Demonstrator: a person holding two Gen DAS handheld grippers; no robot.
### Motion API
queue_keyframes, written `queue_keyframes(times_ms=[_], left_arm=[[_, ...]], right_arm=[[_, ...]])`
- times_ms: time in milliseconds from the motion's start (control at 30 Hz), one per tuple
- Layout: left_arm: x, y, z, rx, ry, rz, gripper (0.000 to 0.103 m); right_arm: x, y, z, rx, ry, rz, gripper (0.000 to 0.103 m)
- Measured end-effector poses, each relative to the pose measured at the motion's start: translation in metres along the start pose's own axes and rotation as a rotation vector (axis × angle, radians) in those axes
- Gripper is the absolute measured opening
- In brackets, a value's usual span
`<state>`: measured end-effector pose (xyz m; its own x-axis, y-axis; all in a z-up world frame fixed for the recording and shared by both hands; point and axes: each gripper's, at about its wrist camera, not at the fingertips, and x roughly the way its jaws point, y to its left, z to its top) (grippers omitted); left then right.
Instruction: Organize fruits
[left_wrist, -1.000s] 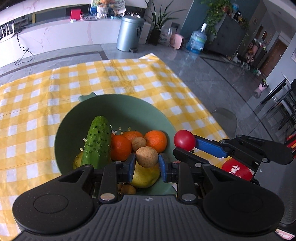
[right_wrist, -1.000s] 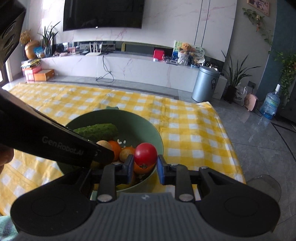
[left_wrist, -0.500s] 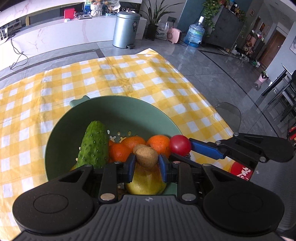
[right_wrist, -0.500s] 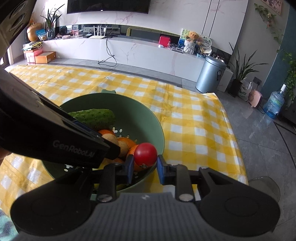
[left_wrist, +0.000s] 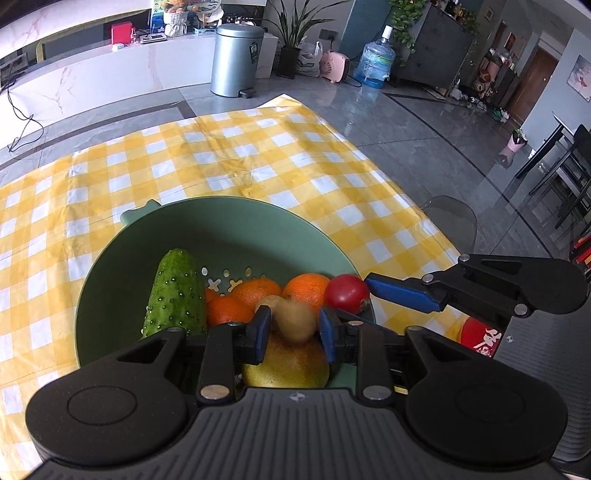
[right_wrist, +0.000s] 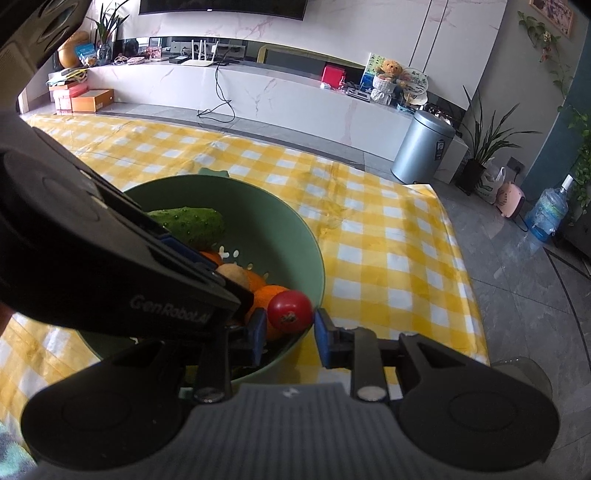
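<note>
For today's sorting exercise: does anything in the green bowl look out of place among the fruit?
Yes: a bumpy green cucumber lies in the green colander bowl beside the round oranges. It is a vegetable among fruit.

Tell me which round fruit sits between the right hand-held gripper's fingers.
The red tomato, at the green bowl's near rim. It is the only red one; the oranges lie behind it, and the blurred brown fruit is at the left hand-held gripper.
</note>
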<state>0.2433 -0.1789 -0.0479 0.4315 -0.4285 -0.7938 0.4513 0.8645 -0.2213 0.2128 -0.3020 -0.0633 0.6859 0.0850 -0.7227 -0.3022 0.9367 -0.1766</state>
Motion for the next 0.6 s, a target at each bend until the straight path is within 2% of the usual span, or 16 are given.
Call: queue_keyframes(times_ms=[67,200,267,333,467,600], left_arm=[[-0.001,0.001,0.000,-0.011,0.000,-0.001,0.039],[-0.008,0.002,-0.001,-0.024,-0.011,0.005,0.053],[-0.014,0.002,-0.002,-0.026,-0.022,0.008,0.056],[-0.023,0.002,-0.003,-0.037,-0.042,0.005,0.064],[-0.043,0.003,-0.006,-0.061,-0.091,-0.006,0.067],[-0.067,0.000,-0.009,-0.050,-0.137,0.025,0.067]], right_arm=[[-0.001,0.001,0.001,-0.006,0.005,-0.002,0.025],[-0.003,0.001,0.003,-0.023,0.014,-0.009,0.027],[-0.006,0.001,0.004,-0.029,0.011,-0.023,0.035],[-0.010,0.001,0.005,-0.031,0.008,-0.032,0.042],[-0.019,0.003,0.006,-0.037,-0.001,-0.048,0.054],[-0.029,0.007,0.007,-0.051,-0.015,-0.066,0.058]])
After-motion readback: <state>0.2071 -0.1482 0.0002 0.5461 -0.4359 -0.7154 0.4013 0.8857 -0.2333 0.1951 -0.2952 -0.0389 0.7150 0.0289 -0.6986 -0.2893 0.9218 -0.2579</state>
